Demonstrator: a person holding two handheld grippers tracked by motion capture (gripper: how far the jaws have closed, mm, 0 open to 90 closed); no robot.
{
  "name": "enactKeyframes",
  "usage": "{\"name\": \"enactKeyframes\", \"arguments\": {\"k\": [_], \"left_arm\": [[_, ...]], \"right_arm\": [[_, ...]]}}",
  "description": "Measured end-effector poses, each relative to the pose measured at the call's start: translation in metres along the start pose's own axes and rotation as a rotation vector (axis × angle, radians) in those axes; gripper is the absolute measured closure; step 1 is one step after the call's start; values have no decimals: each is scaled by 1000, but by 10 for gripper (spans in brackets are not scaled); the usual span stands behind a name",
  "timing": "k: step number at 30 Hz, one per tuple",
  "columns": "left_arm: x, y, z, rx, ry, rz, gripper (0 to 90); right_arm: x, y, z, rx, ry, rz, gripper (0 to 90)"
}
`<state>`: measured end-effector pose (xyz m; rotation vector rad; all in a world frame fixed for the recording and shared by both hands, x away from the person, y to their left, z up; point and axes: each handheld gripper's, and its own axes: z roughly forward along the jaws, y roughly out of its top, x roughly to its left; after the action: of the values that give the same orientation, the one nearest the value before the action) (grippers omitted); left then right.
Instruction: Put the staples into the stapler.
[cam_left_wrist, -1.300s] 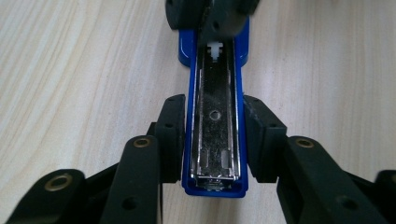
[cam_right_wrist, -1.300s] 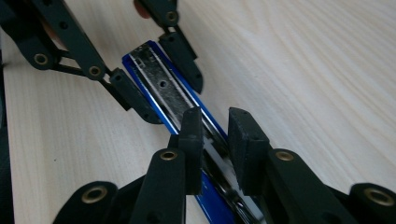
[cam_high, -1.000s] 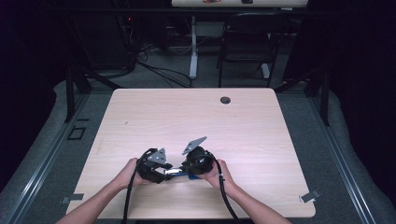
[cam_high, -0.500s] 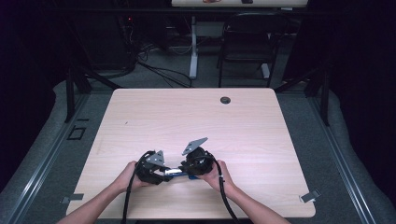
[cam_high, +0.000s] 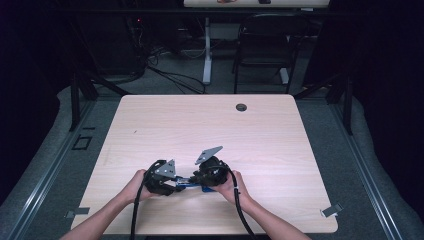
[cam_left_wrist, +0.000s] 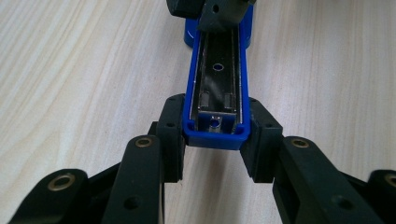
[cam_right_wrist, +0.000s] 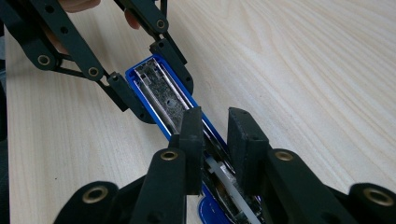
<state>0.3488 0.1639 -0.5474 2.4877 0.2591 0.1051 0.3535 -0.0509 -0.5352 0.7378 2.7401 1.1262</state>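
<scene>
Stapler (cam_left_wrist: 215, 88) – stiff, light, slick plastic-and-metal; left gripper (cam_left_wrist: 215, 140) jaws just closing, now clamped on blue channel tip, right gripper (cam_right_wrist: 219, 140) clamped mid-body. I'd hold side walls.

Lighting's pretty uneven in the high view: the table (cam_high: 280, 150) is lit evenly from overhead and reads pale and clean, while the room around it drops to near black, and the whole frame is a bit soft. Both gripper views are bright and sharp on the wood grain. There's glare on the stapler's (cam_left_wrist: 217, 84) metal channel, and the nearest jaw parts go blurry.
</scene>
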Motion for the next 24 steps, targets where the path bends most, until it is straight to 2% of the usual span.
{"name": "enactKeyframes", "arguments": {"k": [2, 15, 24], "left_arm": [[-1, 1, -1, -20, 8, 2, 647], [-2, 9, -7, -18, 16, 15, 644], [-2, 15, -11, -52, 24, -8, 640]], "right_arm": [[0, 0, -1, -3, -1, -3, 768], [5, 3, -7, -22, -7, -42, 830], [4, 2, -14, -36, -20, -22, 853]]}}
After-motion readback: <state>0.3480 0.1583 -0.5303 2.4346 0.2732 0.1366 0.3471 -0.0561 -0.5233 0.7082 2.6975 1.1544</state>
